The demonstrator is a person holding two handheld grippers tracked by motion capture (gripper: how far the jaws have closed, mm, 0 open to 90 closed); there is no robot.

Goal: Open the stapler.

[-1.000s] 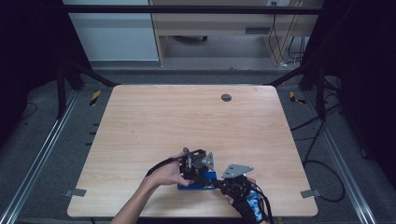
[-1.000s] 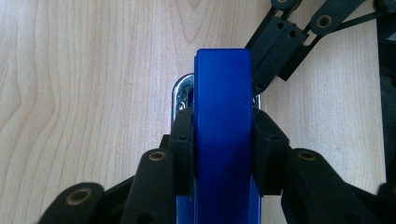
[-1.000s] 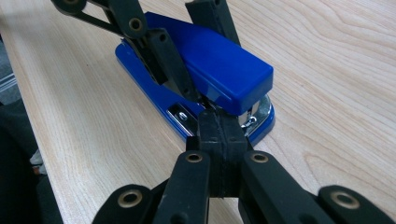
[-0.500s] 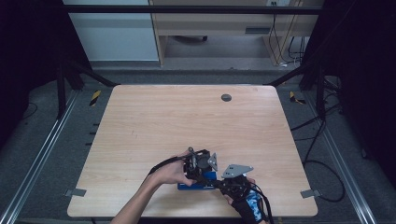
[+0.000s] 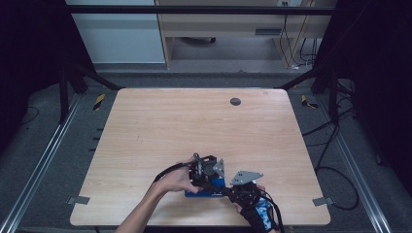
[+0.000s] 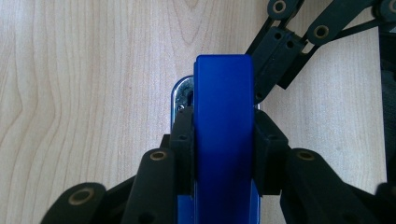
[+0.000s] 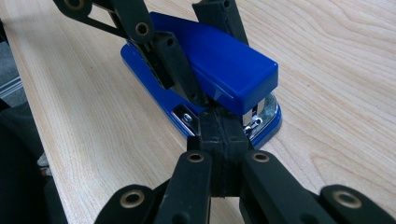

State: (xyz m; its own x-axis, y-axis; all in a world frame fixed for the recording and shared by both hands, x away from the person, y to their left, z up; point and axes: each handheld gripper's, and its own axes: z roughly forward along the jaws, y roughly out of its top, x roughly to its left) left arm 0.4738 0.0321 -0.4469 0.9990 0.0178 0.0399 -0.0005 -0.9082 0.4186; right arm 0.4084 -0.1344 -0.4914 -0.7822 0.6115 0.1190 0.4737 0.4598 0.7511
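The glossy blue plastic stapler [image 7: 210, 70] with a chrome front lies flat near the front edge of the pale wooden tabletop [image 5: 194, 121]. The left gripper [image 6: 223, 140] clamps its top arm from both sides. The right gripper [image 7: 223, 128], jaws clenched together, pokes its tip into the stapler's mouth.

A: The blue stapler [image 6: 224, 135] runs off the left gripper view's bottom edge, its rear cut away.

B: In the high view both grippers cover most of it (just a blue sliver shows).
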